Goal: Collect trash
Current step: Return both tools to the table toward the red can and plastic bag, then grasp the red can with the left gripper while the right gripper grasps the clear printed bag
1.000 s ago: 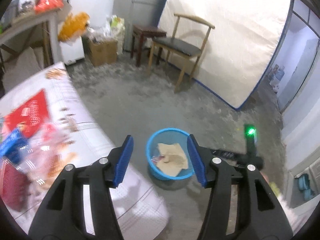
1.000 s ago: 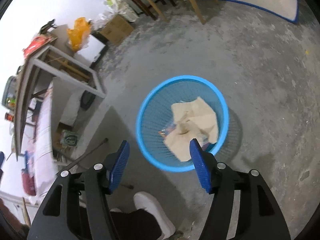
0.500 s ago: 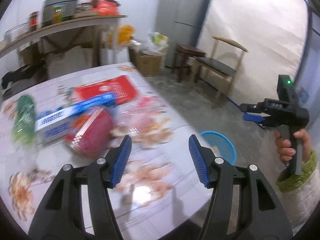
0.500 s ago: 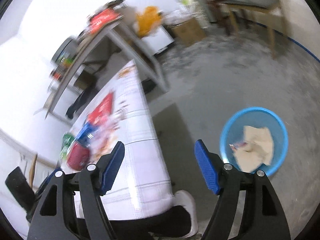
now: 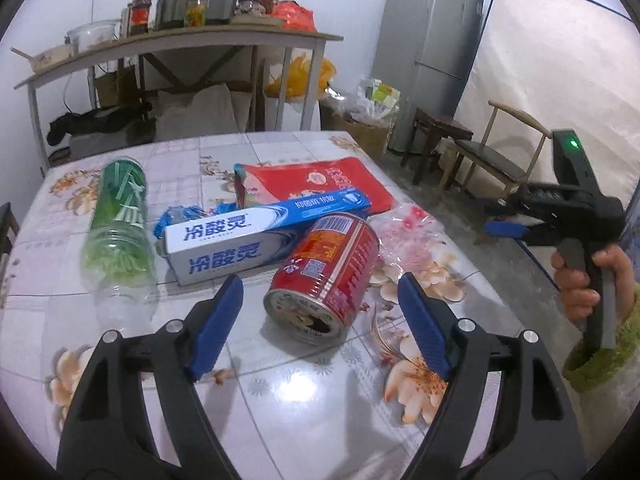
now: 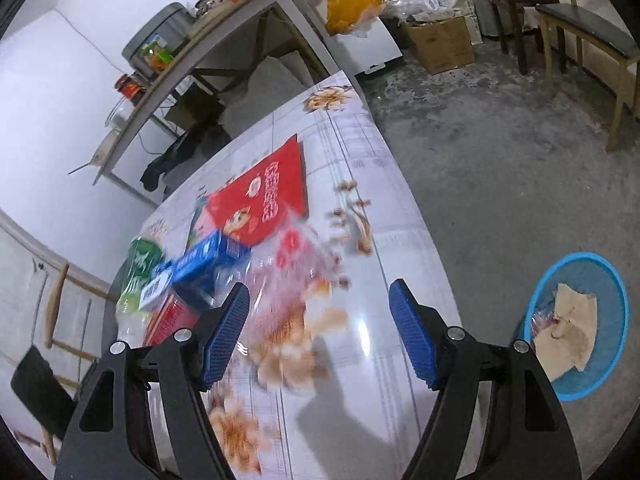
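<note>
Trash lies on a flower-print table point(image 5: 288, 408): a red can point(image 5: 324, 276) on its side, a blue-and-white toothpaste box point(image 5: 248, 240), a green plastic bottle point(image 5: 120, 224), a red packet point(image 5: 320, 184) and a clear printed bag point(image 5: 412, 236). My left gripper point(image 5: 320, 282) hovers just short of the can, its jaws opening and touching nothing. My right gripper point(image 6: 318, 289) is open and empty above the table's edge, over the clear bag point(image 6: 296, 264). A hand holds the right gripper point(image 5: 504, 228) in the left wrist view too. The blue bin point(image 6: 540, 292) on the floor holds crumpled paper point(image 6: 568, 332).
Behind the table stands a shelf table point(image 5: 180, 44) with jars and a cooker. A fridge point(image 5: 428, 52), a stool point(image 5: 440, 128), a wooden chair point(image 5: 492, 160), a cardboard box point(image 6: 440, 44) and a leaning mattress point(image 5: 560, 60) line the far side. Bare concrete floor point(image 6: 500, 184) lies between table and bin.
Both views swung from the blue bin on the floor up to the table and its trash. The left jaws stand wider than before. The right gripper rose away from the bin.
</note>
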`<action>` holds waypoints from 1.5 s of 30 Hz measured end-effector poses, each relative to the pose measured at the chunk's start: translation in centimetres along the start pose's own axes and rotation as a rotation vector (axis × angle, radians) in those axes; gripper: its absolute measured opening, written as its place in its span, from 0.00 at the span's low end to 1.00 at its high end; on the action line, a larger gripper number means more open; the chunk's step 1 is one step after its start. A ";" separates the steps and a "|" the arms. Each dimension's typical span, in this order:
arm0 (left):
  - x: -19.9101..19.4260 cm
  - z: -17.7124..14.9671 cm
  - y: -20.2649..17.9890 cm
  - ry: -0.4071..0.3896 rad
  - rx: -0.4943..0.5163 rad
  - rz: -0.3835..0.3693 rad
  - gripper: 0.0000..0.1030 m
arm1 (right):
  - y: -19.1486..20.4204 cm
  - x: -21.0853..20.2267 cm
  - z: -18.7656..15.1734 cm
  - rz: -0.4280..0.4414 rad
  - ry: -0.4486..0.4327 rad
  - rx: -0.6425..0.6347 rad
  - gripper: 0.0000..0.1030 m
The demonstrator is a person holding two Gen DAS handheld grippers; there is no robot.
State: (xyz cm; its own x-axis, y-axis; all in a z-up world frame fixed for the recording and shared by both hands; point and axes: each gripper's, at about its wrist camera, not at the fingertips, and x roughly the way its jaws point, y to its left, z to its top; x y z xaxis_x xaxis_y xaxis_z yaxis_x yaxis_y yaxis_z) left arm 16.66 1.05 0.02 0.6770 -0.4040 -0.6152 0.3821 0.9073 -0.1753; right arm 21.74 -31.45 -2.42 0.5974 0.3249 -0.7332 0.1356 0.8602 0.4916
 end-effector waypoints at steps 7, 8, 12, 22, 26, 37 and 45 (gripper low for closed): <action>2.0 0.2 0.6 0.023 -0.041 -0.043 0.73 | 2.8 5.4 2.3 -0.117 0.043 -0.163 0.64; 2.2 0.3 0.6 0.025 -0.039 -0.047 0.73 | 3.0 5.9 2.4 -0.131 0.057 -0.184 0.61; 3.3 0.4 0.5 0.052 -0.028 -0.045 0.73 | 3.4 7.5 2.2 -0.175 0.087 -0.247 0.49; 5.2 0.2 0.0 0.105 -0.036 -0.022 0.63 | 3.2 6.1 0.6 -0.167 0.104 -0.230 0.08; 4.9 -0.2 -0.3 0.102 -0.031 -0.011 0.61 | 3.2 5.4 -0.5 -0.159 0.098 -0.221 0.05; 1.6 -2.8 -1.4 0.123 -0.080 0.029 0.61 | 1.1 -0.3 -6.7 -0.138 0.079 -0.036 0.04; -0.9 -5.1 -2.3 0.105 -0.116 0.042 0.61 | 2.9 -3.3 -13.3 -0.096 0.117 -0.051 0.08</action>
State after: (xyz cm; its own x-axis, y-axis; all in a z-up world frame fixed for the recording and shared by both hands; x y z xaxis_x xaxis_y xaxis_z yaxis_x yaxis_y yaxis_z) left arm 11.94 -0.05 -2.92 0.6186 -0.3568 -0.7000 0.2755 0.9329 -0.2321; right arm 9.62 -24.77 -4.82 0.4871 0.2815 -0.8267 0.1456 0.9072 0.3947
